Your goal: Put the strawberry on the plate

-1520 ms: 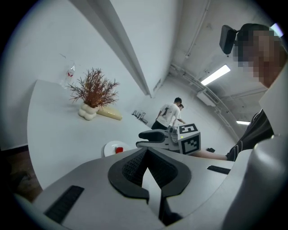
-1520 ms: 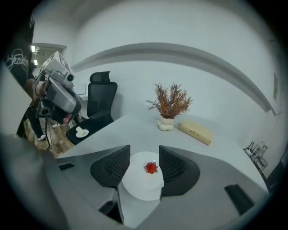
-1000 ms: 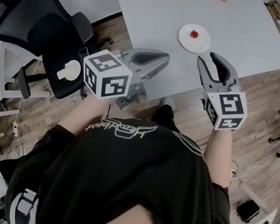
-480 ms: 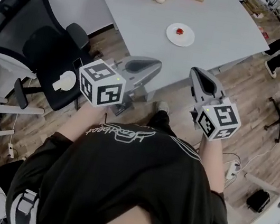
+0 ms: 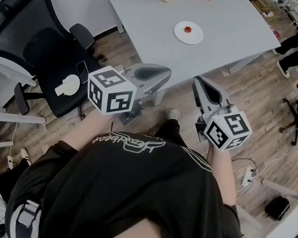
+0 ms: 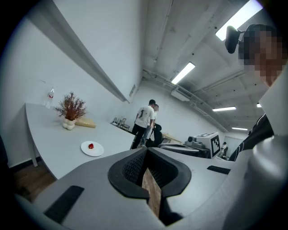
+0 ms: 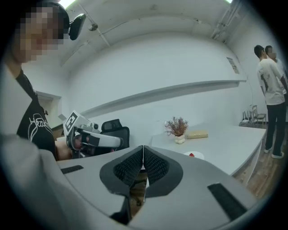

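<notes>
You see the strawberry (image 5: 190, 30) on the plate (image 5: 180, 34) at twelve o'clock, well apart; left gripper (image 5: 165, 74) and right gripper (image 5: 198, 84) equally far; both jaws together, holding nothing.

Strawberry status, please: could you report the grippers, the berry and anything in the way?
Left gripper shut, empty. Right gripper just closed, empty. Strawberry on plate, on table. Nothing blocking.

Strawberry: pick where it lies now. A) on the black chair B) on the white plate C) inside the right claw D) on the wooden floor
B: the strawberry lies on the white plate, which stands on the grey table.
</notes>
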Demonstrator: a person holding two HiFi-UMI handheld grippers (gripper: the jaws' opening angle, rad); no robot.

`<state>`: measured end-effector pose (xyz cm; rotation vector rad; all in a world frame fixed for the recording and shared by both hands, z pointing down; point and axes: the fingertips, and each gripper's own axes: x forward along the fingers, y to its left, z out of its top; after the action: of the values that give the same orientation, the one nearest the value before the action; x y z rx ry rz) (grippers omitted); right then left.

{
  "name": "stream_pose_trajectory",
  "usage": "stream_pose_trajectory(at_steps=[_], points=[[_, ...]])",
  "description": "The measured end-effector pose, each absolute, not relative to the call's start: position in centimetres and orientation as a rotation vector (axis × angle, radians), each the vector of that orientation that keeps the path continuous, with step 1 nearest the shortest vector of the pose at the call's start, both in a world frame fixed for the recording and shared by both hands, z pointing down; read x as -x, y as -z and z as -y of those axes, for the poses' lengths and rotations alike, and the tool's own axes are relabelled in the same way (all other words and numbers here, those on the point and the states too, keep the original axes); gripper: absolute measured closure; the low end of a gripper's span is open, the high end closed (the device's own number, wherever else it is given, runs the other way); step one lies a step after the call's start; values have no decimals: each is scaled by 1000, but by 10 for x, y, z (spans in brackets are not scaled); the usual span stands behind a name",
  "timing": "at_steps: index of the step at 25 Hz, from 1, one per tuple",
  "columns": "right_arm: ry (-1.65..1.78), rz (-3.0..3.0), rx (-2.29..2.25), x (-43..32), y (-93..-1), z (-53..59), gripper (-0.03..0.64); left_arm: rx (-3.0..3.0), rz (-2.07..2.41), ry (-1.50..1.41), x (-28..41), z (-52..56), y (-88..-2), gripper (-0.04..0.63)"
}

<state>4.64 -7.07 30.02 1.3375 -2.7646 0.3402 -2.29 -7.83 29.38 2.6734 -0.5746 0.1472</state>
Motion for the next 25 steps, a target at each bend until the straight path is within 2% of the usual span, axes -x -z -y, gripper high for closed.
stream_pose_trajectory(at_steps=[25], points=[[-321, 2751, -1325, -38, -302, 54, 609, -2703, 528, -134, 19, 59, -291, 588]])
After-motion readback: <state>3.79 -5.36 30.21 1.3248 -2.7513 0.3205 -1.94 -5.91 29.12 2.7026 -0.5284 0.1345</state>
